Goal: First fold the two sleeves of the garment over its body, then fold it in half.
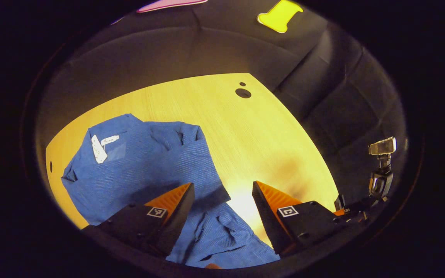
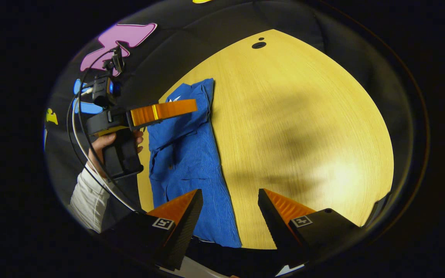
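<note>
Left gripper [image 1: 222, 200] fingers spread wide, nothing between them. It hangs above the near part of the blue garment [image 1: 149, 166], not touching cloth as far as the left gripper view shows. Left finger overlaps the garment in frame, right finger sits over bare wooden table [image 1: 245, 127].

Garment lies flat on the table, toward the left side in the left gripper view. White neck label [image 1: 99, 146] visible near the far end. One sleeve appears folded in over the body, leaving a diagonal edge across the middle. Near end is rumpled, with creases between the fingers' line of sight. Cannot tell the state of the other sleeve from this view.

Right gripper [image 2: 228, 208] fingers also apart, holding nothing. It sits off the near table edge; left finger overlaps the garment's [image 2: 185, 154] near corner, right finger over bare table [image 2: 303, 116].

In the right gripper view the garment reads as a narrow, long strip along the table's left side, right edge straight, collar end far. Buttons faintly visible down the front.

The same view shows the other gripper [image 2: 164, 109] side-on, above the garment's far-left part, held by a hand [image 2: 104, 144] with a white sleeve [image 2: 85, 197]. Cable [image 2: 79, 146] loops from it.

Two dark holes [image 2: 259, 44] in the table at the far edge. A small camera on a stand [image 1: 381, 166] stands off the table's right side in the left gripper view.
</note>
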Action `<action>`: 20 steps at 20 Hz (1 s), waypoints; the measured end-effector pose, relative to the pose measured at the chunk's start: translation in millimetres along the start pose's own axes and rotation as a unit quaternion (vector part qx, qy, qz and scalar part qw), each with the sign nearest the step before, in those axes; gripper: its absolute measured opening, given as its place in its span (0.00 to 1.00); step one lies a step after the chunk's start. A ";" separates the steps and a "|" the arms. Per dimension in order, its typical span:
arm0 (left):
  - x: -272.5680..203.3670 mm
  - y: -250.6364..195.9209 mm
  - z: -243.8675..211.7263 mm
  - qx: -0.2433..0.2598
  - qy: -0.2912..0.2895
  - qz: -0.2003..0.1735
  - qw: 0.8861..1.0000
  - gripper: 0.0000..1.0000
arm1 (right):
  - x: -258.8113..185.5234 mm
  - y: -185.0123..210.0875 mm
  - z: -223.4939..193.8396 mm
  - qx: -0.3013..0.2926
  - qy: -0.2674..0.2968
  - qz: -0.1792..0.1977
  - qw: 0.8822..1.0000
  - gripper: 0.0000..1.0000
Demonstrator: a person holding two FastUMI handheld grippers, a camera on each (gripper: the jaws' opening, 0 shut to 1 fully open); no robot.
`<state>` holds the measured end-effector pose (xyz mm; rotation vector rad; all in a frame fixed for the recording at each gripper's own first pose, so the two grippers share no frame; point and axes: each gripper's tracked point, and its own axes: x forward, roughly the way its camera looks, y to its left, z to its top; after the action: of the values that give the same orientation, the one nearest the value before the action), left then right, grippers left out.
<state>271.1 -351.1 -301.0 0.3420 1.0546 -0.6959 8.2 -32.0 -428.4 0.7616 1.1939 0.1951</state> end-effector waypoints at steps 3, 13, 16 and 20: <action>-49.6 11.2 -33.4 -0.044 -0.013 0.006 0.999 0.86 | -0.9 7.8 -11.2 -0.036 0.006 -0.007 0.999 0.94; -172.4 140.5 -309.4 -0.193 0.064 0.102 0.974 0.85 | 3.0 41.5 -92.4 -0.087 0.025 -0.066 0.994 0.95; -174.2 162.9 -378.6 -0.244 0.106 0.112 0.957 0.85 | 16.3 31.2 -125.8 -0.101 0.065 -0.105 0.987 0.97; -165.1 183.9 -426.1 -0.251 0.150 0.120 0.949 0.85 | 31.0 29.6 -152.7 -0.107 0.100 -0.132 0.980 0.99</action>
<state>55.5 86.8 -367.0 0.1295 1.4085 -0.1410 -108.3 71.5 -457.5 0.3962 1.4255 0.1793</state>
